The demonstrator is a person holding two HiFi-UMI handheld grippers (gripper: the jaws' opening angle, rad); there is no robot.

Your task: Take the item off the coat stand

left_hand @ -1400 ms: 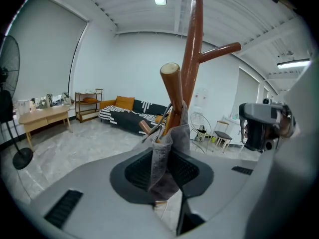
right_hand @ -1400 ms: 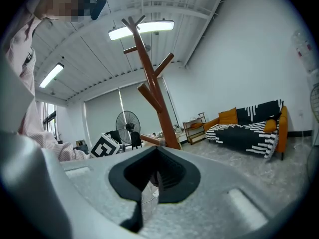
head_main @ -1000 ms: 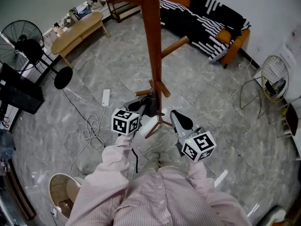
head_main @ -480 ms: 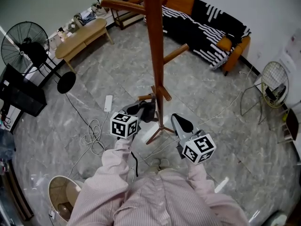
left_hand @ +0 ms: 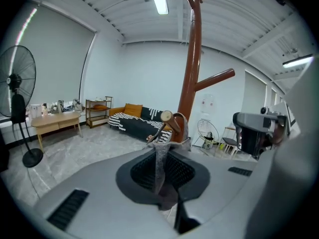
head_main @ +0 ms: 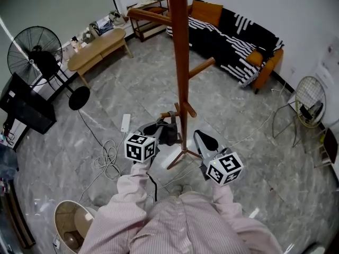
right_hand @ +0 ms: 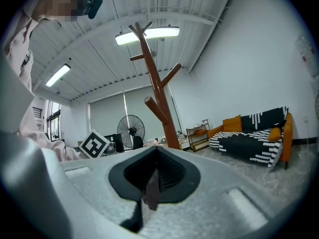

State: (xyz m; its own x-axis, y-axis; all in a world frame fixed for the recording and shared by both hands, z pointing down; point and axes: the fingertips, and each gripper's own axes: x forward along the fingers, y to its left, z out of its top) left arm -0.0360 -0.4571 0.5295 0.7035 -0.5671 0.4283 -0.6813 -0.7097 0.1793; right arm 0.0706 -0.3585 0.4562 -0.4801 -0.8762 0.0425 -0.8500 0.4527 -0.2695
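A tall brown wooden coat stand (head_main: 181,62) rises in front of me. A dark grey item (head_main: 168,133) hangs by a grey strap (left_hand: 160,156) looped over a low peg (left_hand: 166,116). My left gripper (head_main: 159,129) is right at that item, left of the pole. In the left gripper view the strap runs down between the jaws, which pinch it. My right gripper (head_main: 200,137) hovers just right of the pole's base. Its jaws meet with nothing between them, as the right gripper view (right_hand: 152,183) shows.
The stand's feet (head_main: 183,153) spread on a grey marble floor. A power strip with cables (head_main: 125,122) lies to the left. A standing fan (head_main: 37,57), a wooden table (head_main: 100,44), a striped sofa (head_main: 233,30), a wire side table (head_main: 310,94) and a basket (head_main: 71,221) ring the room.
The head view has drifted, so the stand sits a little further right and lower. Both grippers have stayed by the low peg, the left one still at the dark item.
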